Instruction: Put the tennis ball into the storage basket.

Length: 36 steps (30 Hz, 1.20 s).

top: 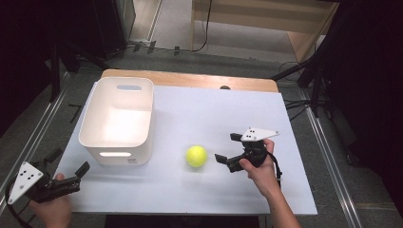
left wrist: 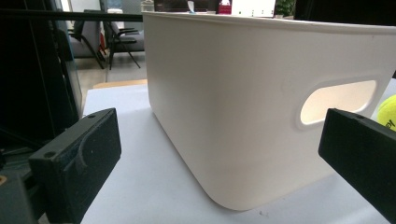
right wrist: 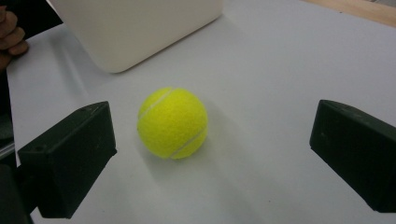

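A yellow-green tennis ball [top: 196, 156] rests on the white tabletop [top: 199, 114], just right of a white plastic bin [top: 116, 118] with handle cutouts. My right gripper [top: 227, 147] is a short way right of the ball, open and pointing at it. In the right gripper view the ball [right wrist: 172, 122] lies ahead of the spread jaws [right wrist: 215, 140], nearer the left one, untouched. My left gripper [top: 69, 161] is open at the table's front left corner. It faces the bin's near corner [left wrist: 261, 107], and a sliver of the ball [left wrist: 387, 109] shows beyond the right jaw.
The bin [right wrist: 135, 28] looks empty from above. A wooden strip [top: 190, 80] edges the table's far side. Metal rails [top: 328, 156] and dark stands flank the table. The other hand [right wrist: 11, 35] shows at the right gripper view's top left.
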{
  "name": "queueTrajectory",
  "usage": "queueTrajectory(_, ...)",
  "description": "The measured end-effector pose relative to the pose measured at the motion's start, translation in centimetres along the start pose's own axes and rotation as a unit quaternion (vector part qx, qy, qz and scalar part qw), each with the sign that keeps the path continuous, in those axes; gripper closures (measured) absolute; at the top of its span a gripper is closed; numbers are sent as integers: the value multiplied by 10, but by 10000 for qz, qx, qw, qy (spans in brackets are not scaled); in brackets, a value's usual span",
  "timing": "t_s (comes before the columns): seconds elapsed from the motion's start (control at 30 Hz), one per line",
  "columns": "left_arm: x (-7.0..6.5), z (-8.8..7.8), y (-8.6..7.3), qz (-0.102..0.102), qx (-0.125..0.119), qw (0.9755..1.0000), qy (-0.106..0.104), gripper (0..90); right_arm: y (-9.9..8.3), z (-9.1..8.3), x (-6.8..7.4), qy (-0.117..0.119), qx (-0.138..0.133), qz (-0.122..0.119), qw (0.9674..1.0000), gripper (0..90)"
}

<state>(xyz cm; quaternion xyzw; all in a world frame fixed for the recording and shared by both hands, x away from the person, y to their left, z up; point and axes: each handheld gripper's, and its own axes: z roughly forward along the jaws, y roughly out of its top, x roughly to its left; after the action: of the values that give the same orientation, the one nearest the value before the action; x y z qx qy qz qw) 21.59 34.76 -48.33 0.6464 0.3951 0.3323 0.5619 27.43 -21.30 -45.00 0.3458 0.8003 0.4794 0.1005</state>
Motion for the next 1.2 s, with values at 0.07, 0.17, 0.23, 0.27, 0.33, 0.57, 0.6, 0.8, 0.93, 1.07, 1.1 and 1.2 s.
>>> queueTrajectory(0.07, 0, 0, 0, -1, -10, 10000, -7, 0, 1, 3, 1, 16, 49, -21, 10000, 0)
queueTrajectory(0.17, 0, 0, 0, 18, 8, 10000, -4, 0, 2, 7, 2, 45, 115, -61, 9999, 0)
queueTrajectory(0.23, 0, 0, 0, 18, -2, 10000, -13, 0, 3, 9, 3, 55, 137, -73, 9999, 0)
queueTrajectory(0.27, 0, 0, 0, 7, 5, 10000, 3, 0, 3, 11, 4, 55, 146, -77, 9998, 0)
queueTrajectory(0.33, 0, 0, 0, 4, 0, 10000, 1, 0, 3, 13, 4, 56, 170, -97, 9998, 0)
queueTrajectory(0.57, 0, 0, 0, 4, 2, 10000, 0, 0, 4, 22, 7, 116, 317, -103, 9994, 0)
queueTrajectory(0.6, 0, 0, 0, 1, -1, 10000, 1, 0, 4, 23, 8, 108, 326, -113, 9993, 0)
queueTrajectory(0.8, 0, 0, 0, 0, 1, 10000, 2, 0, 4, 31, 10, 139, 437, -109, 9989, 0)
queueTrajectory(0.93, 0, 0, 0, 5, 3, 10000, 6, 0, 4, 36, 12, 164, 536, -143, 9983, 0)
queueTrajectory(1.07, 0, 0, 0, 6, 6, 10000, 2, 0, 5, 39, 12, 185, 588, -136, 9980, 0)
queueTrajectory(1.1, 0, 0, 0, 14, 11, 10000, 0, 0, 5, 42, 13, 196, 650, -129, 9976, 0)
queueTrajectory(1.2, 0, 0, 0, 32, 16, 10000, 0, 0, 5, 45, 13, 190, 706, -128, 9972, 0)
